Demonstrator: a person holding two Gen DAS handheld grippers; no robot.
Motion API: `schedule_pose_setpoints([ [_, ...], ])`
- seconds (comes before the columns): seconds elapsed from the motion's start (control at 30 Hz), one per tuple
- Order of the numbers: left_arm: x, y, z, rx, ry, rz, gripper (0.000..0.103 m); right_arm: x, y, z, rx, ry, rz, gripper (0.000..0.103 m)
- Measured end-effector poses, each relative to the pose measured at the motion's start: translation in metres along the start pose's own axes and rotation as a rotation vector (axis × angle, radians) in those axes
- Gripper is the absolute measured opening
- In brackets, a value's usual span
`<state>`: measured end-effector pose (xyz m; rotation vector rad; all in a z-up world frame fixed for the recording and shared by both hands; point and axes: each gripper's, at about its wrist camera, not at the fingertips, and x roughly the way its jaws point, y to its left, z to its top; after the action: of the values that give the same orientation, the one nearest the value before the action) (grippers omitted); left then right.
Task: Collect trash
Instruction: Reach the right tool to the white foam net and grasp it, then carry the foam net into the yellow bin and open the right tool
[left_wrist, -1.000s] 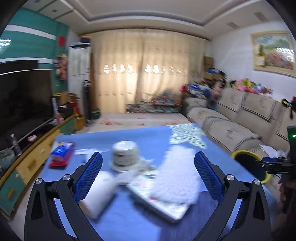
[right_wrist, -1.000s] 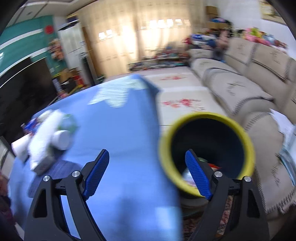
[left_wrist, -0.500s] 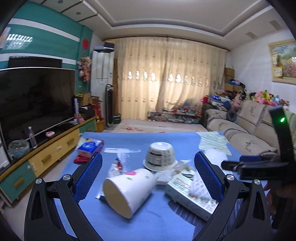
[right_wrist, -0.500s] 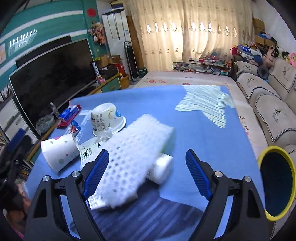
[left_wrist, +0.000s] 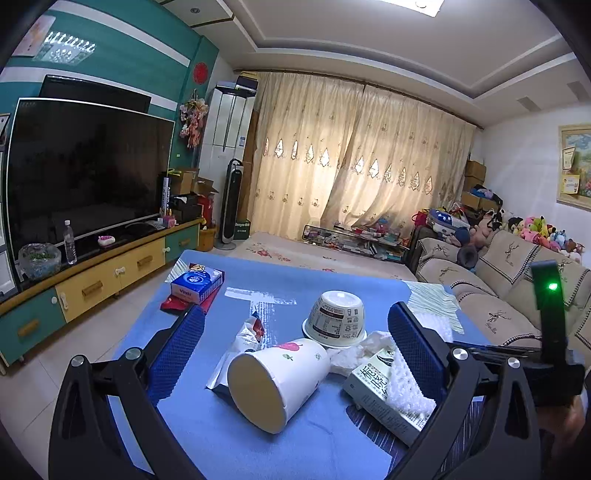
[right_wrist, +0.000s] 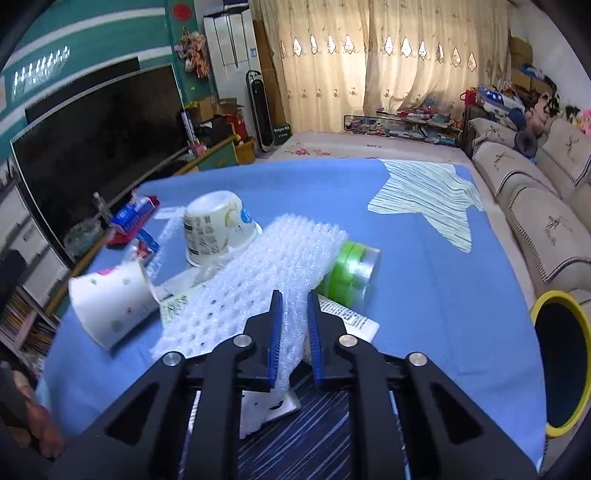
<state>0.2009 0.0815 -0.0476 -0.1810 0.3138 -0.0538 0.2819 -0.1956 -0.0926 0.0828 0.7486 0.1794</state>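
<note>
Trash lies on a blue table (left_wrist: 295, 291). A white paper cup (left_wrist: 277, 380) lies on its side between the fingers of my open left gripper (left_wrist: 295, 350). Behind it stand an upturned white tub (left_wrist: 338, 325), a crumpled wrapper (left_wrist: 245, 336) and a printed carton (left_wrist: 384, 395). My right gripper (right_wrist: 294, 314) is shut on a white foam net sheet (right_wrist: 266, 280) that drapes over the carton. A green tape roll (right_wrist: 351, 275) lies right of the sheet. The paper cup (right_wrist: 110, 302) and the tub (right_wrist: 214, 227) also show in the right wrist view.
A yellow-rimmed dark bin (right_wrist: 563, 365) stands off the table's right edge by the sofa (right_wrist: 546, 206). A blue tissue pack (left_wrist: 197, 282) lies at the far left corner. A striped cloth (right_wrist: 432, 195) lies at the far right. A TV cabinet (left_wrist: 92, 280) is on the left.
My right gripper swung from the bin back over the table and closed on the foam net sheet. My left gripper's view steadied on the paper cup, its jaws still open.
</note>
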Motion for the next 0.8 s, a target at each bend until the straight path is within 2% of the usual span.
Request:
schedule_pose_setpoints([
  [0.23,0.001,-0.001,-0.003,0.01,0.001,0.016,0.098,-0.036,-0.018,0.004,0.059,-0.059,0.05,0.012],
  [0.47,0.009,-0.016,-0.008,0.086,0.005,0.047,0.098,-0.066,-0.048,0.012,0.088,-0.115,0.037,0.011],
  [0.57,0.01,-0.028,-0.012,0.137,0.004,0.055,0.098,-0.079,-0.071,0.012,0.1,-0.144,-0.048,0.012],
  [0.63,0.013,-0.033,-0.012,0.163,0.011,0.053,0.098,-0.088,-0.099,0.007,0.128,-0.159,-0.137,0.012],
  [0.8,0.018,-0.049,-0.017,0.226,0.018,0.038,0.098,-0.099,-0.163,-0.011,0.213,-0.154,-0.312,0.012],
])
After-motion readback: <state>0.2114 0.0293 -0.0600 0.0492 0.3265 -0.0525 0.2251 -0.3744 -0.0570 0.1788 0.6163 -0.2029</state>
